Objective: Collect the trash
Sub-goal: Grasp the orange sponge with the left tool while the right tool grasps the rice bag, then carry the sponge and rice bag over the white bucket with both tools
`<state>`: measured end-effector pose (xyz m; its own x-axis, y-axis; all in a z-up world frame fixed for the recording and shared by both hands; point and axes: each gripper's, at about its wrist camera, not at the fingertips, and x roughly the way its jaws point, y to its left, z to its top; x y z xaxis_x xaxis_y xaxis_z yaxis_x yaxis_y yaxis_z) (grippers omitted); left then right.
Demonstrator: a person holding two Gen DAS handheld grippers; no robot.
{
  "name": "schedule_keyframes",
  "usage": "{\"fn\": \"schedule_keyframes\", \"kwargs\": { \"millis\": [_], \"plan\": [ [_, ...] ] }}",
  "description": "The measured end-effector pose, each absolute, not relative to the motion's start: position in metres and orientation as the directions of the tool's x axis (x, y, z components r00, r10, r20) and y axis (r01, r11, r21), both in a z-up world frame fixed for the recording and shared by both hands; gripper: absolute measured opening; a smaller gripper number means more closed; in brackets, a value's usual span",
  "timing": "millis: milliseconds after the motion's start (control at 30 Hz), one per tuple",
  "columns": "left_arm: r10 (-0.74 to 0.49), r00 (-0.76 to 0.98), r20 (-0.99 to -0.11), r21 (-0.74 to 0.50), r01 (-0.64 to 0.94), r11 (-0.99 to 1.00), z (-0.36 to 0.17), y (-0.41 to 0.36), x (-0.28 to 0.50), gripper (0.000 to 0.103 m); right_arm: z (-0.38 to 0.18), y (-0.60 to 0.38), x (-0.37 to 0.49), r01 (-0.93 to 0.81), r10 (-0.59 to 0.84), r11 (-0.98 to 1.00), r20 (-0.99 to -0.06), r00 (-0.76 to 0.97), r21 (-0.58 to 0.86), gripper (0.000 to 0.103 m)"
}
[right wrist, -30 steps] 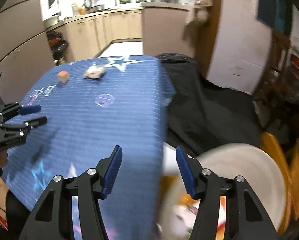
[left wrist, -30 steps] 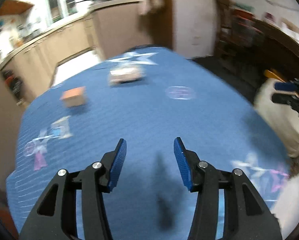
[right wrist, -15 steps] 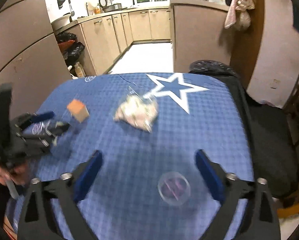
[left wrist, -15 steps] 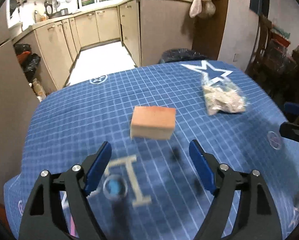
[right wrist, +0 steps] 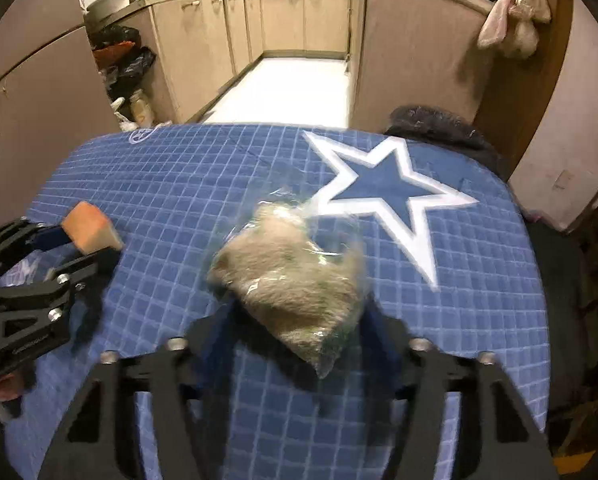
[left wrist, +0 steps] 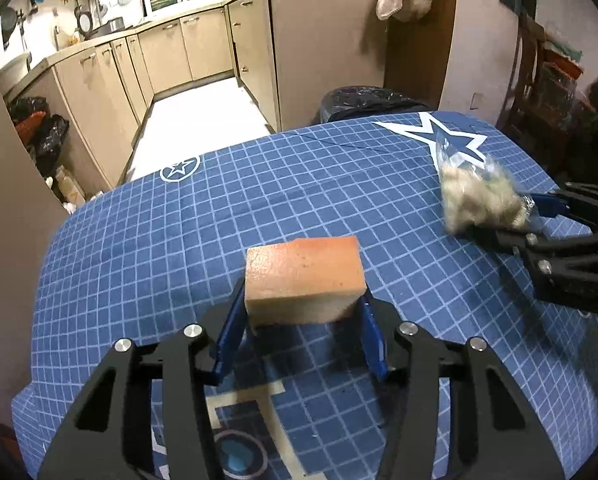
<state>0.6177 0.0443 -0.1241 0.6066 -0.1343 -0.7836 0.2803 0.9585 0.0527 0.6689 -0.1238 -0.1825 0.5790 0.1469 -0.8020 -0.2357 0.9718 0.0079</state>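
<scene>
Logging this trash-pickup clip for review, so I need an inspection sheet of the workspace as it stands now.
Surface: blue checked tablecloth with a white-edged star.
Job's things: orange sponge block and clear bag of beige scraps.
Clutter: nothing seen.
Grippers: left gripper shut on the sponge block; right gripper around the bag, blurred, grip unclear.
Cables: nothing seen.
Surroundings: beige kitchen cabinets, black bin bag beyond the table, cloth bag hanging on the wall.

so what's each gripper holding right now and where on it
Left gripper clamps the orange sponge block by its lower side faces. Right gripper has the clear plastic bag between its fingers; blur hides the grip.
</scene>
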Motion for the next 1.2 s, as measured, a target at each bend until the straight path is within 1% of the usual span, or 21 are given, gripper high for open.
{"fn": "schedule_keyframes", "kwargs": {
  "millis": [33,133,167,267,333,467,633,900,1067,1200],
  "plan": [
    [-0.135,0.607,-0.783,0.053,0.281,0.958,-0.124,0.044,0.618,0.047,-0.183,-0.124,0.670,-0.230,0.144,0.973,-0.798,0.585,0.007,0.044],
    [-0.135,0.609,-0.782,0.053,0.280,0.959,-0.125,0.046,0.615,0.045,-0.184,-0.124,0.663,-0.241,0.152,0.970,-0.790,0.593,0.005,0.036],
    [-0.133,0.610,-0.781,0.056,0.281,0.958,-0.125,0.047,0.612,0.044,-0.184,-0.126,0.658,-0.243,0.152,0.970,-0.789,0.595,0.004,0.035],
    [-0.141,0.615,-0.776,0.057,0.291,0.955,-0.125,0.049,0.597,0.043,-0.183,-0.136,0.634,-0.249,0.166,0.968,-0.783,0.599,0.015,0.034],
    [-0.163,0.614,-0.772,0.034,0.296,0.955,-0.123,0.051,0.583,0.043,-0.183,-0.142,0.611,-0.253,0.170,0.967,-0.780,0.602,0.015,0.034],
    [-0.151,0.617,-0.772,0.041,0.286,0.957,-0.120,0.053,0.555,0.043,-0.181,-0.160,0.568,-0.240,0.177,0.970,-0.780,0.600,0.036,0.034],
    [-0.132,0.619,-0.774,0.068,0.288,0.955,-0.114,0.047,0.507,0.043,-0.181,-0.175,0.501,-0.271,0.209,0.961,-0.796,0.568,0.059,0.034],
    [-0.170,0.600,-0.782,0.080,0.366,0.927,-0.110,0.015,0.412,0.043,-0.180,-0.202,0.387,-0.305,0.268,0.946,-0.805,0.529,0.114,0.034],
    [-0.179,0.611,-0.771,0.103,0.397,0.912,-0.112,-0.011,0.355,0.043,-0.182,-0.222,0.326,-0.289,0.280,0.947,-0.800,0.530,0.140,0.034],
    [-0.223,0.582,-0.782,0.062,0.428,0.902,-0.114,-0.029,0.323,0.043,-0.181,-0.237,0.280,-0.272,0.283,0.950,-0.786,0.550,0.153,0.034]
  ]
}}
